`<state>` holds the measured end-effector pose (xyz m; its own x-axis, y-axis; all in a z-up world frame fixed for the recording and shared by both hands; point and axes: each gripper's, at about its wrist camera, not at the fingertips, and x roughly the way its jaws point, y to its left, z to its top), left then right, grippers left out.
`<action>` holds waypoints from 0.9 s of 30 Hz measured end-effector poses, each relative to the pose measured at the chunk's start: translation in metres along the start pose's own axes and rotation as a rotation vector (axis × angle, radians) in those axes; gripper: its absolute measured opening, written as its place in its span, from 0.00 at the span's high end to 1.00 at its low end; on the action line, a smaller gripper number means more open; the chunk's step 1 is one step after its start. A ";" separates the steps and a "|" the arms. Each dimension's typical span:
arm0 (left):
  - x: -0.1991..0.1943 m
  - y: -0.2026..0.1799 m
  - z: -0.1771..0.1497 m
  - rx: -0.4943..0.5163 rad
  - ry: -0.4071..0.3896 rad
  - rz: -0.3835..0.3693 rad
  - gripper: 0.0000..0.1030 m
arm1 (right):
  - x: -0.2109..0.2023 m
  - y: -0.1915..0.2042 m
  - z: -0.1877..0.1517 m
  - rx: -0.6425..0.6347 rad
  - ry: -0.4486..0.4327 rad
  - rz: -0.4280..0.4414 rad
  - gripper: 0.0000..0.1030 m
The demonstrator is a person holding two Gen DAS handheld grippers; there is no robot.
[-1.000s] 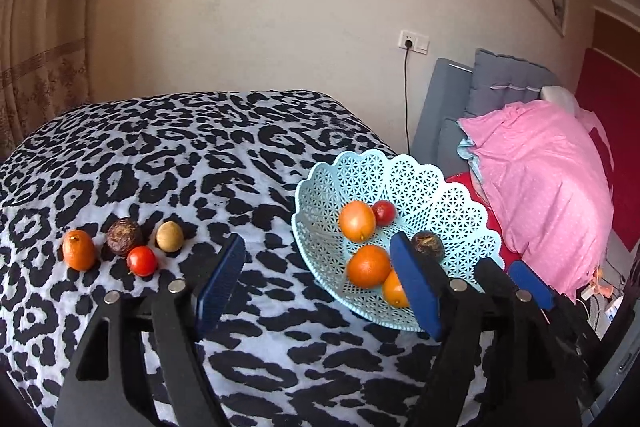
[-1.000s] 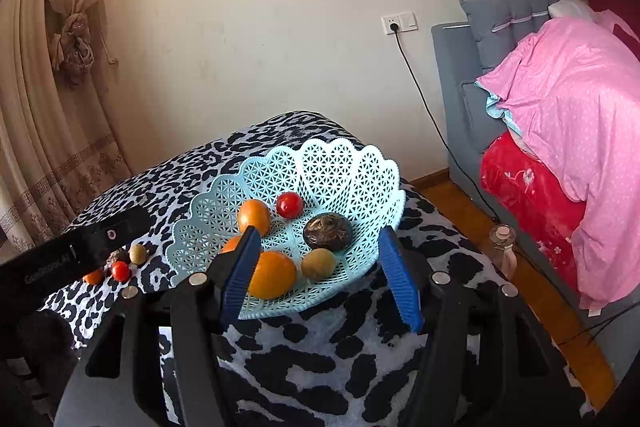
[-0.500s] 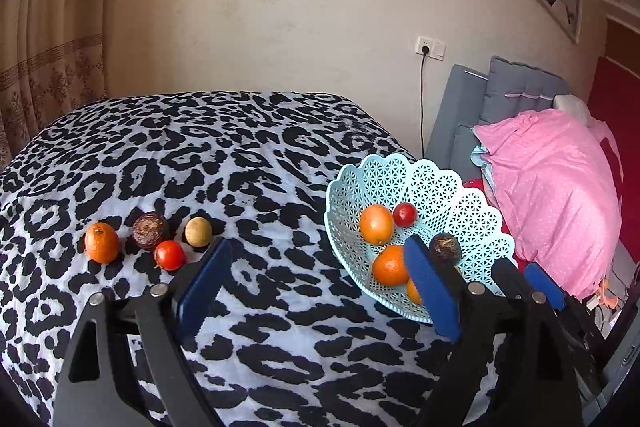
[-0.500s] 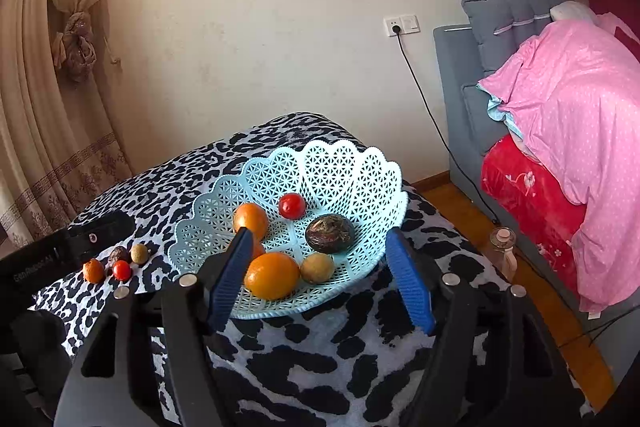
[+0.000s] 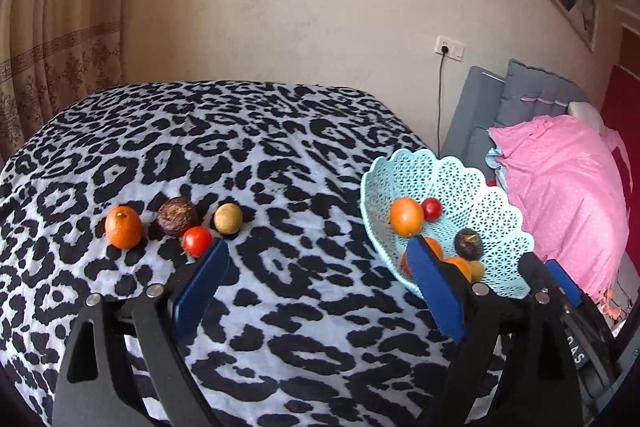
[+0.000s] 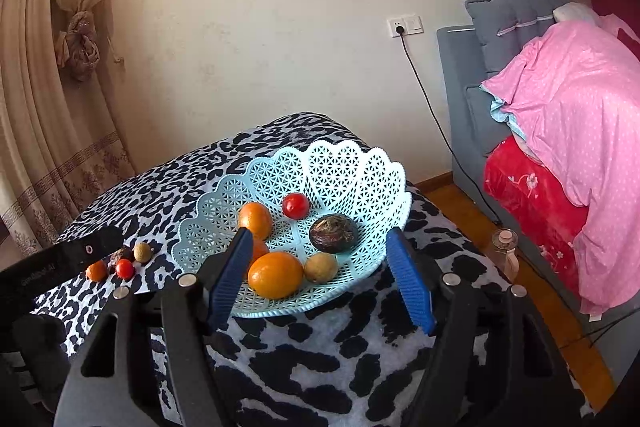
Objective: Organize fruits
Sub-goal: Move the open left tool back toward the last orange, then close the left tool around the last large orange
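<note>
While both my grippers, left [image 5: 316, 267] and right [image 6: 318, 263], hang open and empty | round fruit [image 5: 123, 227] may roll off cloth [image 5: 280, 155] if nudged | basket [image 6: 352, 163] may tip.

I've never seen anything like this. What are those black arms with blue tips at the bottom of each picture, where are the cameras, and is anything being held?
There is no robot here. A person holds a two-finger gripper in each hand, and each carries a wide-angle camera looking forward along its blue fingers. One picture comes from the left gripper, the other from the right gripper. Both are open and hold nothing. On the leopard-print cloth stands a pale blue basket with oranges, a tomato, a dark fruit and a small tan one. Beside it, on the cloth, lie four loose fruits: an orange, a dark fruit, a tomato and a tan fruit.
</note>
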<state>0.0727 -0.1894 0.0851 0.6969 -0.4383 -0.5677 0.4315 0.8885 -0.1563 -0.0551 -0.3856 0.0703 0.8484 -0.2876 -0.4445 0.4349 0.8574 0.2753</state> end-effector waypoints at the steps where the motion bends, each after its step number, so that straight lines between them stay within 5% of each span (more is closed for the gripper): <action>1: 0.000 0.002 0.000 -0.003 0.000 0.003 0.13 | 0.000 0.000 0.000 -0.002 0.001 0.002 0.32; 27: -0.022 0.095 -0.012 -0.126 -0.011 0.175 0.13 | 0.000 0.002 0.002 -0.015 0.015 0.030 0.32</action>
<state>0.0911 -0.0939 0.0735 0.7615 -0.2763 -0.5864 0.2286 0.9610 -0.1559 -0.0539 -0.3851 0.0728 0.8563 -0.2553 -0.4489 0.4046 0.8718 0.2760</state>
